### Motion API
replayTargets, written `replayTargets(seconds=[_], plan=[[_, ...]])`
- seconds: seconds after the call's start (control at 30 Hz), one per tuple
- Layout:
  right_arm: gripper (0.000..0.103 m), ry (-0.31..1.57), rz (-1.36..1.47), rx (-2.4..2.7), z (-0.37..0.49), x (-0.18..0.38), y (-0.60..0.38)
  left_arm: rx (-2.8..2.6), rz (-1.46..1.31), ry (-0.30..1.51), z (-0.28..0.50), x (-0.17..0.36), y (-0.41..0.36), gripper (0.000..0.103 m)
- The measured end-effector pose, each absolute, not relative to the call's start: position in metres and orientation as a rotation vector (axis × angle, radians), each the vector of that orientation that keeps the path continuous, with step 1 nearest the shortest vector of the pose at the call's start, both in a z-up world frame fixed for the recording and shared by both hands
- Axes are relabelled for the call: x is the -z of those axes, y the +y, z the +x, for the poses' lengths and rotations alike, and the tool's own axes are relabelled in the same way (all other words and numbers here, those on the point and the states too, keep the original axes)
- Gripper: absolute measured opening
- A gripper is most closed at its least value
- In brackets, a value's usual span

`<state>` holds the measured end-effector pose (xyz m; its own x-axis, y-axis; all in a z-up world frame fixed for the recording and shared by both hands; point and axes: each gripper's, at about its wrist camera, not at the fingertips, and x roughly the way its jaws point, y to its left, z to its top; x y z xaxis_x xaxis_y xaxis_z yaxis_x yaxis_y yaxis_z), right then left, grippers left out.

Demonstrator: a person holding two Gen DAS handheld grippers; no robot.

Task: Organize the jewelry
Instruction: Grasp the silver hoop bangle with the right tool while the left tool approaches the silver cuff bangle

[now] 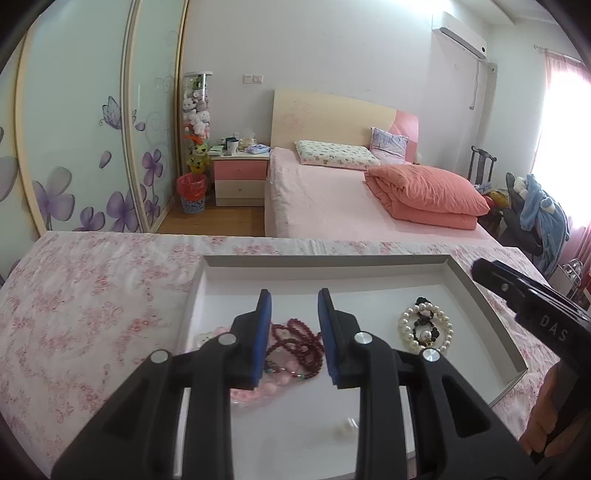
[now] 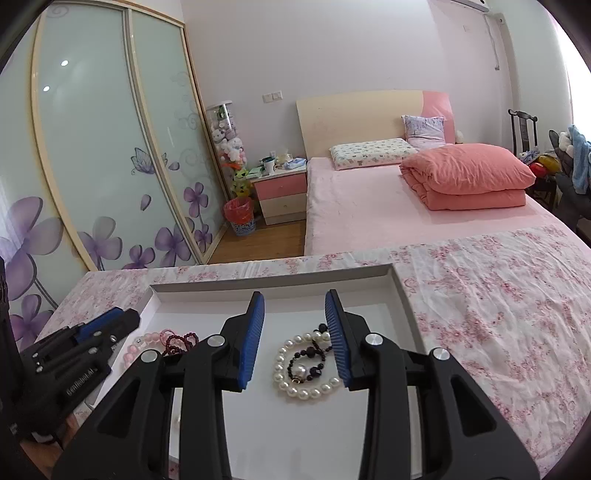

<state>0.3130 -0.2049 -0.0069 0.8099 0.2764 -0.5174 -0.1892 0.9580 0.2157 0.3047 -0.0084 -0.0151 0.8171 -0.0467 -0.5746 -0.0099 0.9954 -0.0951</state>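
This is a bedroom in a home: a low bed (image 1: 332, 199) with a pale wooden headboard and pink sheet carries a patterned pillow (image 1: 336, 155) and a folded coral quilt (image 1: 428, 197). Beside it stand a pink-and-cream bedside cabinet (image 1: 241, 177), a tall clear tube of plush toys (image 1: 197, 122) and a frosted sliding-door wardrobe printed with purple flowers (image 2: 110, 166). A white wall-mounted air conditioner (image 1: 461, 35) hangs above, and what seems a pink curtain (image 1: 565, 147) edges the bright window.
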Motion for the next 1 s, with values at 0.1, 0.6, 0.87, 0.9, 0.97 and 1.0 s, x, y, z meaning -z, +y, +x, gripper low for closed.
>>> replayTargets(seconds=[0.1, 0.6, 0.87, 0.9, 0.97, 1.0], plan=[[0.036, 0.572, 0.16, -0.246, 0.309, 0.005, -0.208, 0.01, -0.093, 0.607, 0.298, 0.011, -0.003, 0.032], [0.036, 0.633, 0.105, -0.259, 0.254, 0.017, -0.222, 0.048, -0.068, 0.611, 0.225, 0.01, 0.002, 0.042], [0.036, 0.769, 0.067, -0.259, 0.222, 0.05, -0.229, 0.103, -0.032, 0.628, 0.187, 0.017, -0.004, 0.049], [0.036, 0.783, 0.069, -0.26, 0.219, 0.053, -0.229, 0.111, -0.028, 0.632, 0.182, 0.018, -0.006, 0.051], [0.036, 0.804, 0.076, -0.27, 0.214, 0.06, -0.229, 0.123, -0.023, 0.634, 0.177, 0.02, -0.008, 0.052], [0.036, 0.812, 0.074, -0.274, 0.212, 0.062, -0.229, 0.13, -0.018, 0.636, 0.173, 0.021, -0.01, 0.052]])
